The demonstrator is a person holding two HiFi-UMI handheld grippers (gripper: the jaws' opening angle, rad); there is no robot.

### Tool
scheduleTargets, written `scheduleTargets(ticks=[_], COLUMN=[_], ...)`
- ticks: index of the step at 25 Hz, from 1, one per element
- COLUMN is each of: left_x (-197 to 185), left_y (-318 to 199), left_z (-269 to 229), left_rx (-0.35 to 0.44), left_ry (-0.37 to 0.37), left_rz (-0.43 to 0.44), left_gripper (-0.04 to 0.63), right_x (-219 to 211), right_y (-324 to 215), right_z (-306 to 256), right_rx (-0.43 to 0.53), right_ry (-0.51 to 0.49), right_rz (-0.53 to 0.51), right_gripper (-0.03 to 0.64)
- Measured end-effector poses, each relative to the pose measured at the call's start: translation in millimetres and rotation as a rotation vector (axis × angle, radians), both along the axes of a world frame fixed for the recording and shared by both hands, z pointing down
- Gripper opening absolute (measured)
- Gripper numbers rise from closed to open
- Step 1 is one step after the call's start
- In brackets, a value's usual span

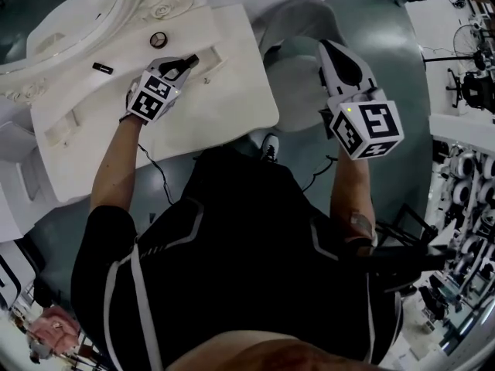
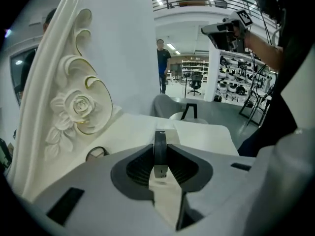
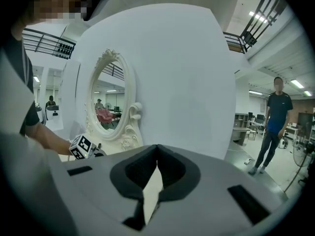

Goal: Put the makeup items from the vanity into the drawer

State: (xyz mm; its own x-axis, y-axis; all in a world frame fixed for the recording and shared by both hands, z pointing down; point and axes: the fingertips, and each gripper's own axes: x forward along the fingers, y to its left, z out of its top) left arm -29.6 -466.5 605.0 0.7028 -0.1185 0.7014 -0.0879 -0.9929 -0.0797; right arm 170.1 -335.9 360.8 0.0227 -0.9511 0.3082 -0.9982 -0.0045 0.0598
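Note:
My left gripper (image 1: 189, 61) hovers over the white vanity top (image 1: 232, 107), shut on a thin dark makeup item (image 2: 160, 140) that stands edge-on between the pads. In the left gripper view the jaws (image 2: 160, 154) close on both its sides. A round dark compact (image 1: 158, 39) lies on the vanity near the mirror's carved base (image 2: 74, 107); it also shows as a compact (image 2: 97, 153) left of the jaws. A small black stick-like item (image 1: 102, 68) lies further left. My right gripper (image 1: 340, 52) is raised off the table's right side, shut and empty, its tips (image 3: 156, 162) touching.
An oval mirror in an ornate white frame (image 1: 69, 22) stands at the vanity's back. A grey round stool (image 1: 298, 60) sits right of the table, under my right gripper. A recess (image 1: 213, 59) shows in the vanity by the left jaws. One person (image 3: 275, 122) stands far off.

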Motion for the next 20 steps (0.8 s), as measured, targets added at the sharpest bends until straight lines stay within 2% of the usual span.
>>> scheduleTargets(ticks=[7, 13, 17, 20], left_x=[8, 19, 15, 16], left_y=[4, 9, 11, 11], left_z=[32, 46, 54, 54], left_rx=[-0.011, -0.006, -0.033, -0.016], left_ry=[-0.082, -0.107, -0.139, -0.148], left_rz=[0.079, 0.142, 0.148, 0.16], left_gripper=[0.089, 0.089, 0.089, 0.089], right_x=[7, 15, 17, 19], right_y=[3, 12, 17, 18], right_z=[9, 10, 13, 13], right_rx=[-0.02, -0.034, -0.041, -0.042], right_ry=[0.005, 0.019, 0.017, 0.014], right_rz=[0.041, 0.072, 0.089, 0.099], right_gripper=[0.005, 0.005, 0.005, 0.005])
